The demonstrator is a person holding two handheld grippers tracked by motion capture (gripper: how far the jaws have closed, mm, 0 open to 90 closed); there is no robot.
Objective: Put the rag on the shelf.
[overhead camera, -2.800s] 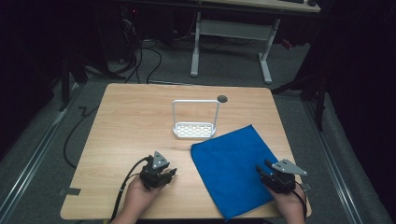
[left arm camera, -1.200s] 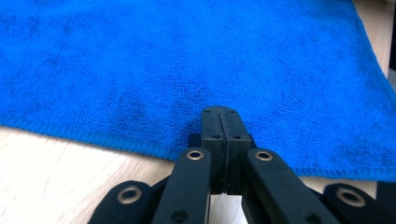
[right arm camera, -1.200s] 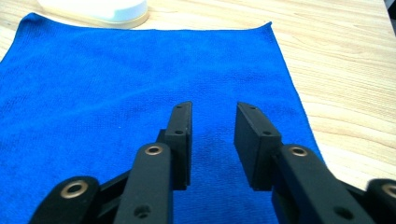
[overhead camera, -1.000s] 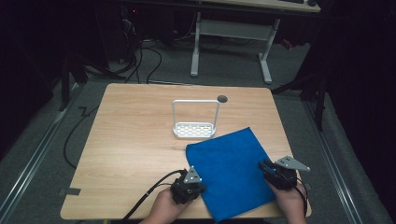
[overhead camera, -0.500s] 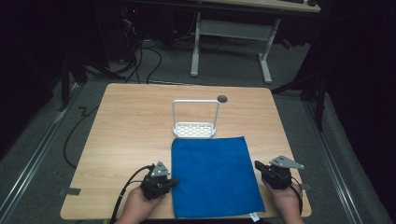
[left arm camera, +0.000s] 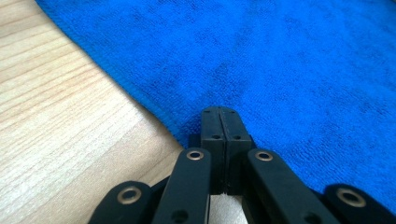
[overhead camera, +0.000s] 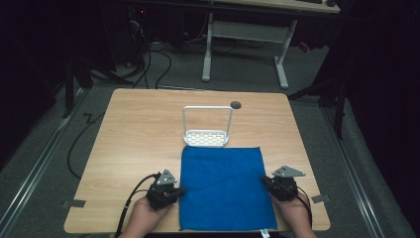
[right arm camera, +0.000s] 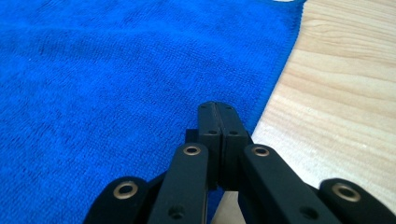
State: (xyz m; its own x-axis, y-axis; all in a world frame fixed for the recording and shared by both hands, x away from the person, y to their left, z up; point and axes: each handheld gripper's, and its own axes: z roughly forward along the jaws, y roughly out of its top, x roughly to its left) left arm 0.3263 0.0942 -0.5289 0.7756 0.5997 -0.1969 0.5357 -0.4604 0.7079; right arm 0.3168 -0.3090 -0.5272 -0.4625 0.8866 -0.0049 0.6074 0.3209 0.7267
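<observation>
A white wire rack (overhead camera: 206, 130) stands upright mid-bench on the light wooden bench (overhead camera: 138, 134); a dark round hole (overhead camera: 236, 105) lies just behind it.

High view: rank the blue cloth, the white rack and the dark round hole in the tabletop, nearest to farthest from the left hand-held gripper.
1. Blue cloth, right beside the left hand-held gripper.
2. White rack, at the cloth's far edge.
3. Dark round hole, beyond the rack, toward the far edge.

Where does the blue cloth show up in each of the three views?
High view: blue cloth lies flat at the table's near middle, between the two grippers.
Left gripper view: it covers the upper right, bare wood on the left.
Right gripper view: it covers the left, bare wood on the right.
Shared landmark: the cloth's stitched side edges against the wooden table.
</observation>
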